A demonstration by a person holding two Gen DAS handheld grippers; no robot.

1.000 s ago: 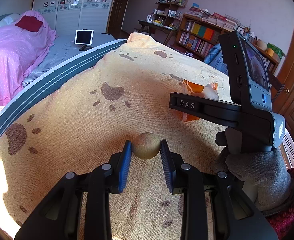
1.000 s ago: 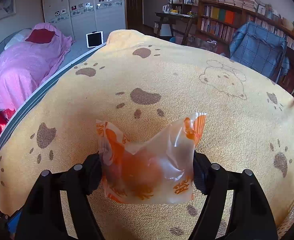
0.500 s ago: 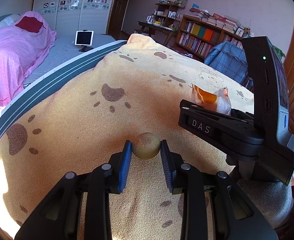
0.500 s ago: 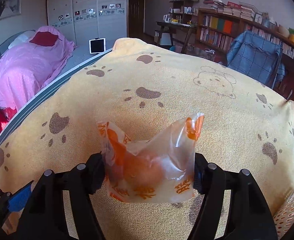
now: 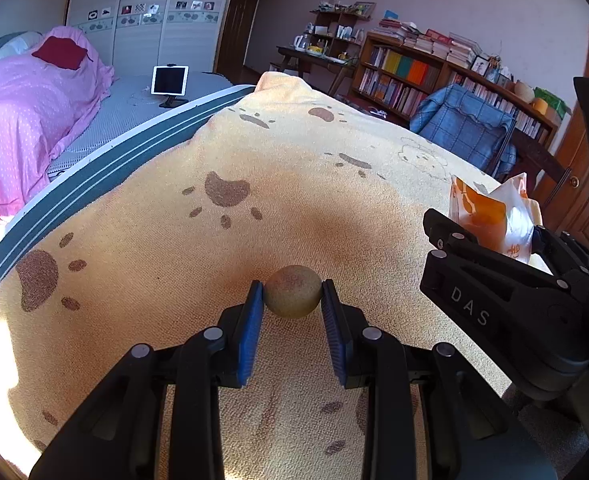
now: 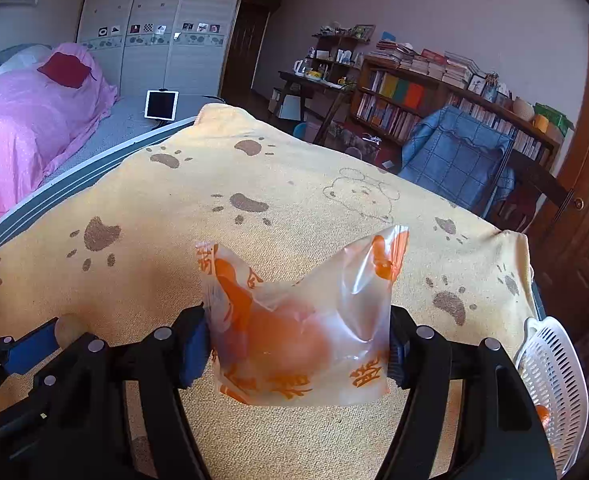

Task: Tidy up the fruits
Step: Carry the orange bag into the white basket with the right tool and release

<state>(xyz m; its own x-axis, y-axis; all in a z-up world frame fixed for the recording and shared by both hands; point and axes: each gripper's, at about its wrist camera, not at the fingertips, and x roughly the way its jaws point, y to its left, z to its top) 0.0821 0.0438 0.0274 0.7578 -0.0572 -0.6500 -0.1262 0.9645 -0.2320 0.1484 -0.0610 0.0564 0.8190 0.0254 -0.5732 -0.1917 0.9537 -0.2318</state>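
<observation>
A small round brown fruit (image 5: pixel 292 291) rests on the yellow paw-print blanket (image 5: pixel 294 184), pinched between the blue pads of my left gripper (image 5: pixel 292 308), which is shut on it. My right gripper (image 6: pixel 296 354) is shut on an orange fruit wrapped in a clear printed plastic bag (image 6: pixel 300 328), held above the blanket. In the left wrist view the right gripper (image 5: pixel 494 248) with the bag (image 5: pixel 494 216) is at the right edge. In the right wrist view the left gripper (image 6: pixel 34 346) shows at the lower left. A white slotted basket (image 6: pixel 554 368) sits at the blanket's right edge.
The blanket covers a bed with a grey striped edge (image 5: pixel 94 176) on the left. Beyond are a pink-covered bed (image 5: pixel 26 112), a tablet on a stand (image 5: pixel 169 82), a bookshelf (image 6: pixel 434 96) and a chair with a blue cloth (image 6: pixel 454 160).
My right gripper has carried the bagged orange fruit to the right and a little higher, bringing the white basket into its view. The left gripper has stayed still on the brown fruit.
</observation>
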